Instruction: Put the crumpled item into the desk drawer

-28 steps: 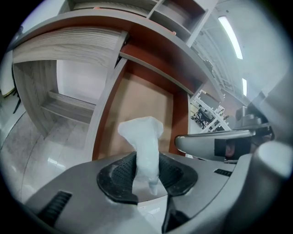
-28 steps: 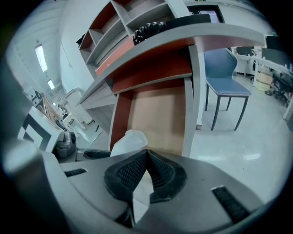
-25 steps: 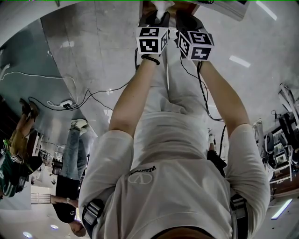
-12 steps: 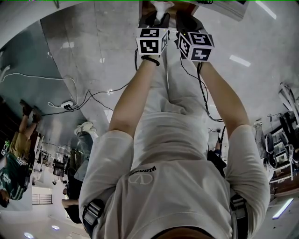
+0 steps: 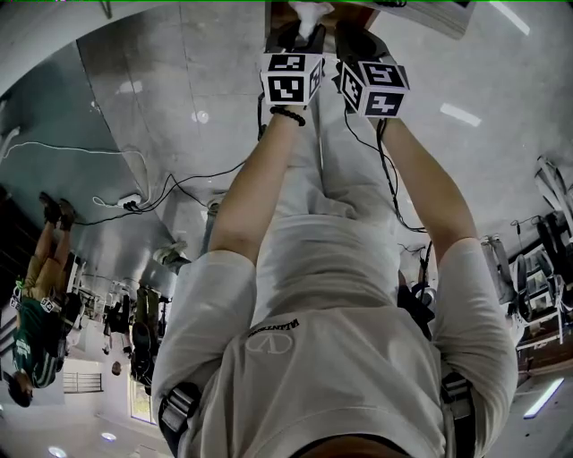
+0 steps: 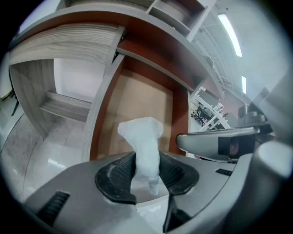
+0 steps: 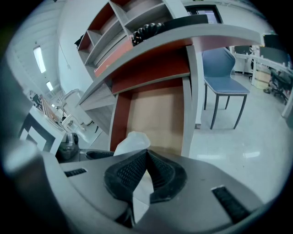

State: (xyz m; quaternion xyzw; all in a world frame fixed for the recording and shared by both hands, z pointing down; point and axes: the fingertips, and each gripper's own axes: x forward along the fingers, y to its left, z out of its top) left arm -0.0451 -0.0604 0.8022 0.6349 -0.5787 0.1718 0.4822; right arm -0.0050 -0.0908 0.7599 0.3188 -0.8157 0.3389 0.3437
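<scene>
A white crumpled item (image 6: 143, 137) stands up between the pads of my left gripper (image 6: 146, 171), over the open desk drawer (image 6: 137, 105) with its tan bottom and red-brown sides. The left jaws have just been opening, and the item still touches both pads. My right gripper (image 7: 147, 160) is beside it, pads meeting at the tip with nothing seen pinched; the item (image 7: 132, 140) shows just left of it. In the head view both grippers, left (image 5: 300, 31) and right (image 5: 354, 31), are side by side at the top edge, with the item (image 5: 309, 12) poking out above the left one.
The desk has open shelves (image 7: 119, 32) above the drawer (image 7: 155, 114) and a side compartment (image 6: 55, 100) at the left. A blue chair (image 7: 224, 77) stands to the right of the desk. Cables (image 5: 170, 192) lie on the glossy floor; people (image 5: 40, 331) stand at the far left.
Both grippers and the item stay where they were. Only the people at the left of the head view have shifted.
</scene>
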